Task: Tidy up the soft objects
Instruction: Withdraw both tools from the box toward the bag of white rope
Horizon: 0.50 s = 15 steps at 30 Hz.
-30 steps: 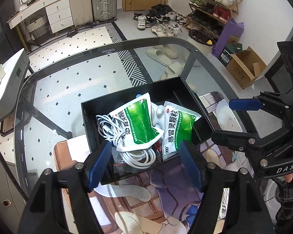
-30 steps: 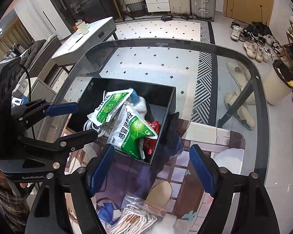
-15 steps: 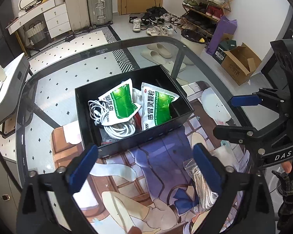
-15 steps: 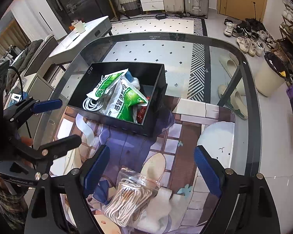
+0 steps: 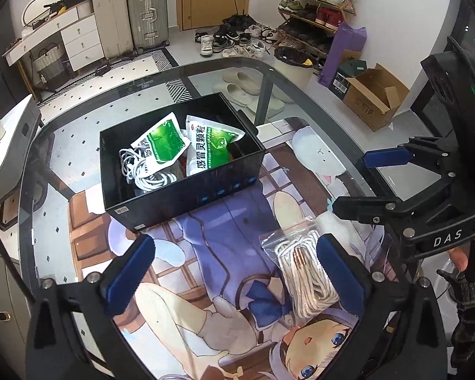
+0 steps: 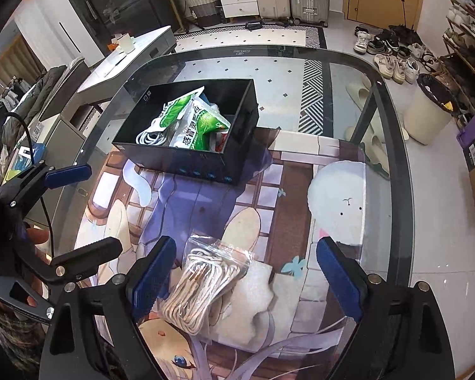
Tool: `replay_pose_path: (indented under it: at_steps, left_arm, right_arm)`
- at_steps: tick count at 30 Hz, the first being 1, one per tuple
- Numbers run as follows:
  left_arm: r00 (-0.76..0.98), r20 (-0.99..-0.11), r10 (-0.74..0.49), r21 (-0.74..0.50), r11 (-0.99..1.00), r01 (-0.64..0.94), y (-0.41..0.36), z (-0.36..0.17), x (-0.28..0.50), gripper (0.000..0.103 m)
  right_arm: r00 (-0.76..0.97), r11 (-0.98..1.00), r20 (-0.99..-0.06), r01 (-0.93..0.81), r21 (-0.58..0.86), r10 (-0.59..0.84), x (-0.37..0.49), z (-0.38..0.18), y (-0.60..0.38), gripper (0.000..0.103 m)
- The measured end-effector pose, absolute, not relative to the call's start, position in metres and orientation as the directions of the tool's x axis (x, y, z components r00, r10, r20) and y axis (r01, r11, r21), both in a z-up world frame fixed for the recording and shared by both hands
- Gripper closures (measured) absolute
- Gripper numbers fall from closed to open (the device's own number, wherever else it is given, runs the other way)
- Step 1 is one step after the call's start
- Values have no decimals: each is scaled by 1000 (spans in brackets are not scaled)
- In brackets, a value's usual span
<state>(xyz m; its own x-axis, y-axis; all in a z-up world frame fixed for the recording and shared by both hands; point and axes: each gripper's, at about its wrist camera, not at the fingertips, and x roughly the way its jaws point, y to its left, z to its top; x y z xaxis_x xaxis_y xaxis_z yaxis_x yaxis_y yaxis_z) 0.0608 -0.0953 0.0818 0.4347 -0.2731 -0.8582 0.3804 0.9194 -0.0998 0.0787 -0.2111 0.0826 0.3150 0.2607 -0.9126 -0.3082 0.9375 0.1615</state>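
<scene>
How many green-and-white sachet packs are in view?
2, both inside the black box: one pack lying over the white cable, the other beside it. More may be hidden underneath.

Both grippers have drawn back from the black box (image 5: 186, 190), which now sits farther off. The left gripper (image 5: 234, 272) and right gripper (image 6: 247, 272) jaws are opening, empty. A bagged rope (image 6: 202, 281) has come into view near them.

red packet (image 6: 220, 141) mostly hidden under sachets (image 6: 199, 126)

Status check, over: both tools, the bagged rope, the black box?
Left tool opening, empty. Right tool opening, empty. Clear plastic bag of white rope loose on printed mat, outside black rectangular box. Nothing blocking.
</scene>
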Motion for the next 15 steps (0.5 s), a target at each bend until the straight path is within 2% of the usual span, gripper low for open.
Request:
replay_pose_path:
  at_steps: [15]
  left_arm:
    - [383, -873, -303, -131, 901, 414, -120, 57, 38, 0]
  right_arm:
    - [286, 943, -925, -287, 168, 252, 49, 64, -231, 2]
